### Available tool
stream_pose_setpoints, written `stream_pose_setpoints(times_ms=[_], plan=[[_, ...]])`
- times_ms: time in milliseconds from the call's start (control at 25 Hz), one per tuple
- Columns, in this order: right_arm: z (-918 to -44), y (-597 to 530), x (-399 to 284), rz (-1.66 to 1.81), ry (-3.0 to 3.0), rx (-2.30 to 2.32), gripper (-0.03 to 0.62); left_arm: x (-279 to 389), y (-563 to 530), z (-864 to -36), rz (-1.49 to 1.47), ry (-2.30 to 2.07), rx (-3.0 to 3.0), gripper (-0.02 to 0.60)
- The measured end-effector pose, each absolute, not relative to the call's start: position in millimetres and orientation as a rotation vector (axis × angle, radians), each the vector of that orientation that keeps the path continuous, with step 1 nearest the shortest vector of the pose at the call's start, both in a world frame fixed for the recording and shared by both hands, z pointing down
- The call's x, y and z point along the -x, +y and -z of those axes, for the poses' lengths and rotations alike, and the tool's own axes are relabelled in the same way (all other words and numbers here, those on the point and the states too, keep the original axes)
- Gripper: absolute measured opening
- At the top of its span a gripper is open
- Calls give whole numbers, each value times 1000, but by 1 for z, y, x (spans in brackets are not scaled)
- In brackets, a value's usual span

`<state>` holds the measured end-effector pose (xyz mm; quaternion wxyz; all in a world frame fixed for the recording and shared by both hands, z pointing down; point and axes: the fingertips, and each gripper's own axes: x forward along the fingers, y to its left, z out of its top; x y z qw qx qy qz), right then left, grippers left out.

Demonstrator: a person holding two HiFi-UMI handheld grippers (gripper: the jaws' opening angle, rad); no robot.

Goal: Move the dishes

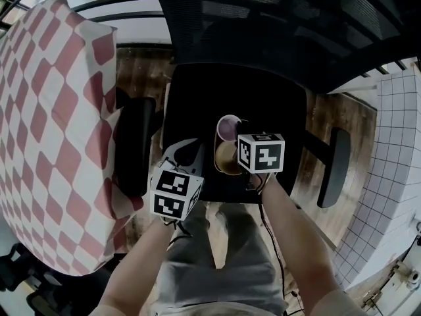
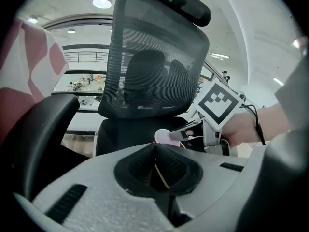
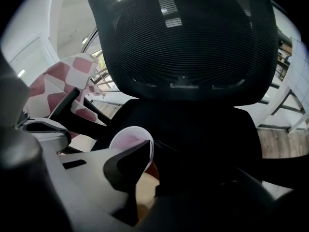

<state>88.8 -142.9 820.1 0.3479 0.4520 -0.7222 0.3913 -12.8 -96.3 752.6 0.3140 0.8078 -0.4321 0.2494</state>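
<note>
A pink cup (image 1: 228,126) and a tan bowl (image 1: 225,158) sit side by side on the black seat (image 1: 279,104) of an office chair. In the right gripper view my right gripper (image 3: 152,161) reaches down over the tan bowl (image 3: 145,190), its jaws nearly together on the bowl's rim, with the pink cup (image 3: 126,138) just beyond. The gripper's marker cube (image 1: 261,152) hides the tips from above. My left gripper (image 1: 191,151) hovers over the seat's left front, shut, with only a thin tan sliver showing between its pads (image 2: 145,166). The cup (image 2: 161,135) lies ahead of it.
The chair's mesh backrest (image 1: 276,18) rises behind the seat, with armrests at the left (image 1: 135,143) and right (image 1: 334,166). A table with a red-and-white checked cloth (image 1: 46,110) stands close on the left. A white tiled surface (image 1: 395,143) is at the right over a wooden floor.
</note>
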Motion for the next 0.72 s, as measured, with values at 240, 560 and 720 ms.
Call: stream_pose_setpoints(times_ms=[240,560,720], plan=[[-782,-147,-88,-974,-1927,-1187,34,19,-101,-718,-632,-1166,-2153,14],[-640,-146,-99,-863,-2089,-1261,34,19,-110,-611,-560,-1238,-2252,14],[-548,-148,-103,-751,-2197,-1329,34,18,-113,-541,-492,-1280,-2331,14]])
